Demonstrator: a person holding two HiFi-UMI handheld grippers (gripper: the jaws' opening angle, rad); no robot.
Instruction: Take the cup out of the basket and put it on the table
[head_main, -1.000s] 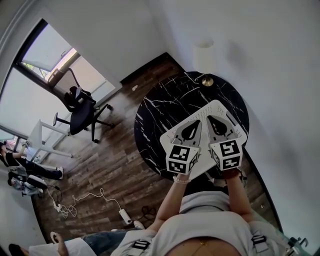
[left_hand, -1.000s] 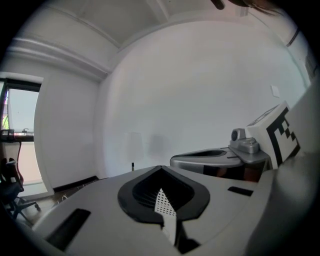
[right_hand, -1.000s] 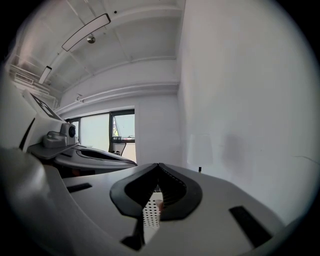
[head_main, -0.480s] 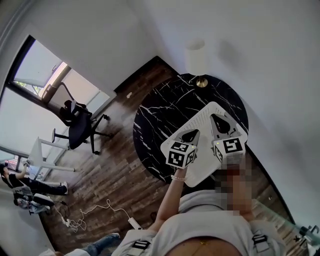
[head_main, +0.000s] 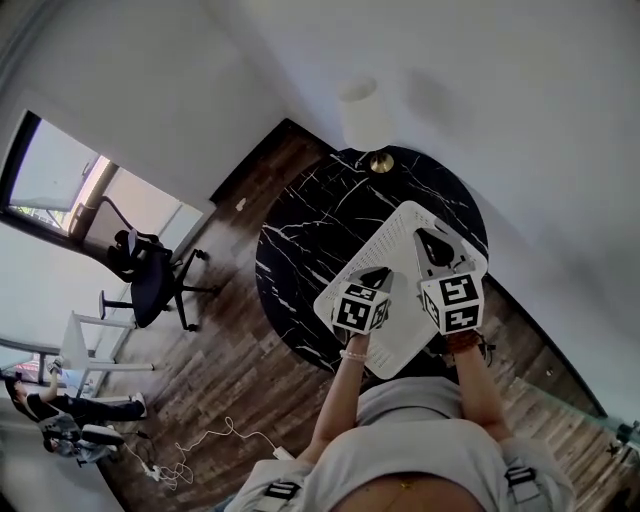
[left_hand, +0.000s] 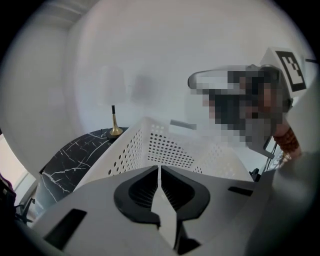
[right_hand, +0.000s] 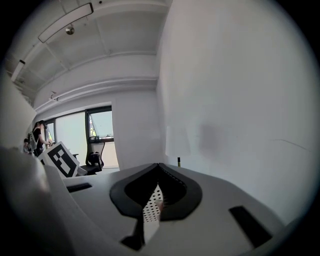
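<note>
both the left gripper (left_hand: 159, 169) and the right gripper (right_hand: 159, 167) hover, jaws together and empty, over the white perforated plastic basket (head_main: 397, 226) on the round black marble table (head_main: 320, 225), with the cup unseen in any view, so this looks like the approach, and next a gripper must open and dip inside.

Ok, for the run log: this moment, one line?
left claw shut | right claw shut | both over basket on table | cup unseen
</note>
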